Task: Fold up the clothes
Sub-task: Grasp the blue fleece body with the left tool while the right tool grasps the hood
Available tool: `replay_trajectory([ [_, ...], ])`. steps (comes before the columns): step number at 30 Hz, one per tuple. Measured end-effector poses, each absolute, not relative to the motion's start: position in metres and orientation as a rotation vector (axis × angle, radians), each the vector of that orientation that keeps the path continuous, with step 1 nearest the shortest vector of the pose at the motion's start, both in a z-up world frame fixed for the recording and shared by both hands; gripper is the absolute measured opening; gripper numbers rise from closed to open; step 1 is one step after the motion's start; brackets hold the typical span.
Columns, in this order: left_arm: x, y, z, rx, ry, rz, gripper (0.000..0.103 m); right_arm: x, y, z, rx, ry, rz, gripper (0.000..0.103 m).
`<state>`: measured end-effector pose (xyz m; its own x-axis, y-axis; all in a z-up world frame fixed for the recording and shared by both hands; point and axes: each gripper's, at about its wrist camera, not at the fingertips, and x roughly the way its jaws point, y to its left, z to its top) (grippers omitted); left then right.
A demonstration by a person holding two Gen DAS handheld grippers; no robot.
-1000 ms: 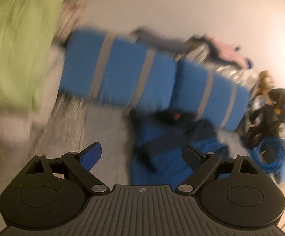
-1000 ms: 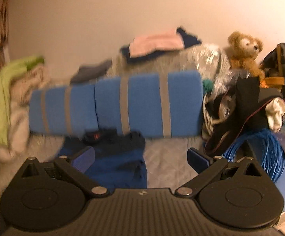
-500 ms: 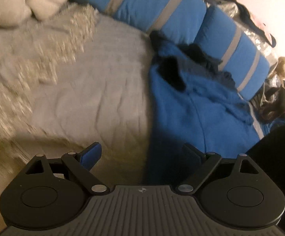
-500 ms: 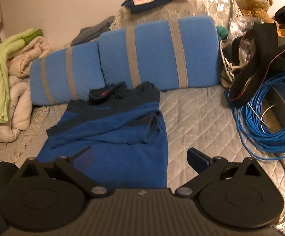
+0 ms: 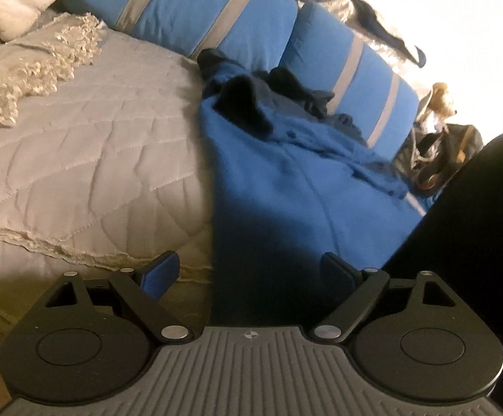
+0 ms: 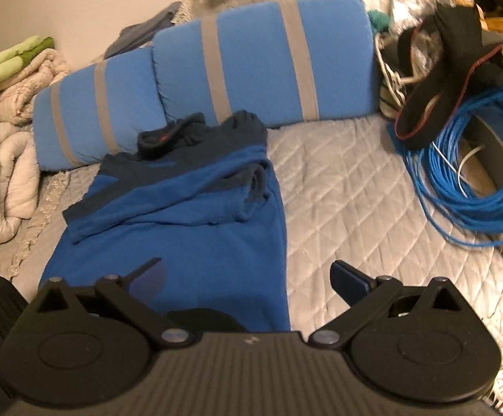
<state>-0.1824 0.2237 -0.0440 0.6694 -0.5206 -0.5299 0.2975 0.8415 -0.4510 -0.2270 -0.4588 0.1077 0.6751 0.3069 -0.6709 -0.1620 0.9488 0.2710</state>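
One blue fleece top (image 6: pixel 189 222) lies on the quilted bed (image 6: pixel 348 187), just before two blue striped bolsters (image 6: pixel 262 59); one blue cable coil (image 6: pixel 477 173) sits right; left gripper (image 5: pixel 249 274) and right gripper (image 6: pixel 248 277) fingers released, grasping nothing

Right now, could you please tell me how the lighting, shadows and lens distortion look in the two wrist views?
Left wrist view: dim warm light, the near hem of the blue fleece garment lies in deep shadow, the bare wall glares white at upper right, and the blue pillows with grey stripes bow with the fisheye. Right wrist view: more even light, slight softness, and the coiled blue cable curves at the edge.
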Motion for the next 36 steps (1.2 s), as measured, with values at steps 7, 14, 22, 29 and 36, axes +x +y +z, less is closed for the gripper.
replay_trajectory([
  [7,-0.178,0.216,-0.05,-0.371,0.693,-0.605,0.077,-0.219,-0.48,0.082,0.259,0.792,0.24,0.103],
  [14,-0.168,0.237,-0.059,-0.537,0.738,-0.604,0.058,-0.217,-0.5,0.047,0.308,0.792,0.286,0.103],
  [22,-0.159,0.22,-0.049,-0.407,0.781,-0.594,0.058,-0.215,-0.503,-0.005,0.261,0.861,0.394,0.089],
  [29,-0.153,0.215,-0.044,-0.371,0.822,-0.571,0.059,-0.205,-0.494,-0.05,0.249,0.926,0.491,0.082],
  [36,-0.149,0.207,-0.04,-0.389,0.85,-0.528,0.067,-0.193,-0.486,-0.077,0.32,0.98,0.586,0.065],
])
